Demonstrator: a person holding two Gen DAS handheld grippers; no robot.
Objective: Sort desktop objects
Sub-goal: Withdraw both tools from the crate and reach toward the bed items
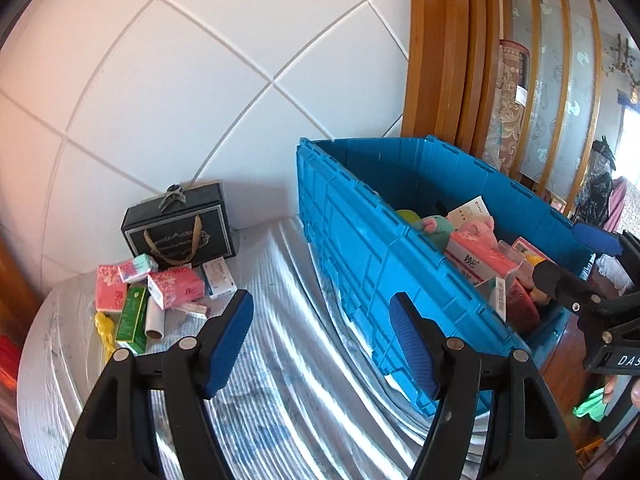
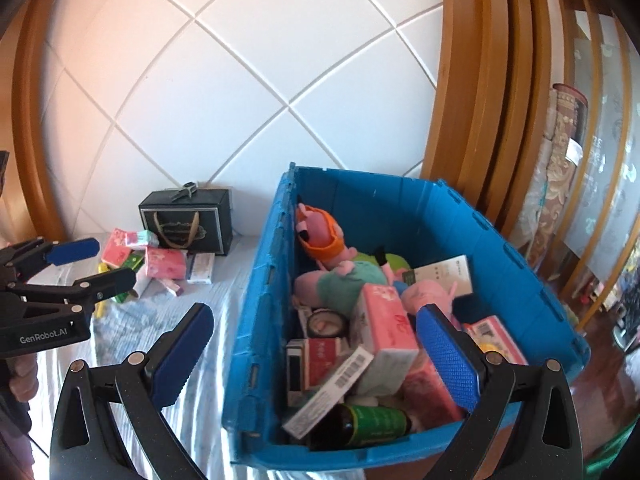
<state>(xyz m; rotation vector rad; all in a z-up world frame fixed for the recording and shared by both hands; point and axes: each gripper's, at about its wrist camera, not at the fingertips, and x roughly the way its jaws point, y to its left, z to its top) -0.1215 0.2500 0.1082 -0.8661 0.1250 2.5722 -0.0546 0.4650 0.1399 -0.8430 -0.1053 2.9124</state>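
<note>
both the left gripper (image 1: 322,340) and right gripper (image 2: 316,354) gape empty, flanking the blue crate (image 2: 256,320) of packets and plush toys.

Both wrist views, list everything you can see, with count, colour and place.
Crate: one, blue, open-topped, on the table's right side.
Plush toys: several, pink, orange and green, far end of crate.
Tissue packs in crate: at least two, pink.
Bottle: one, dark with green label, lying at crate's near end.
Gift box: one, black, against the tiled wall.
Small packs and boxes: about eight, pink, green, white, yellow, piled before the gift box.
Table cover: one, pale striped.
Left tool: black, blue pads, open, empty.
Right tool: same, open, empty, over the crate's near wall.
</note>
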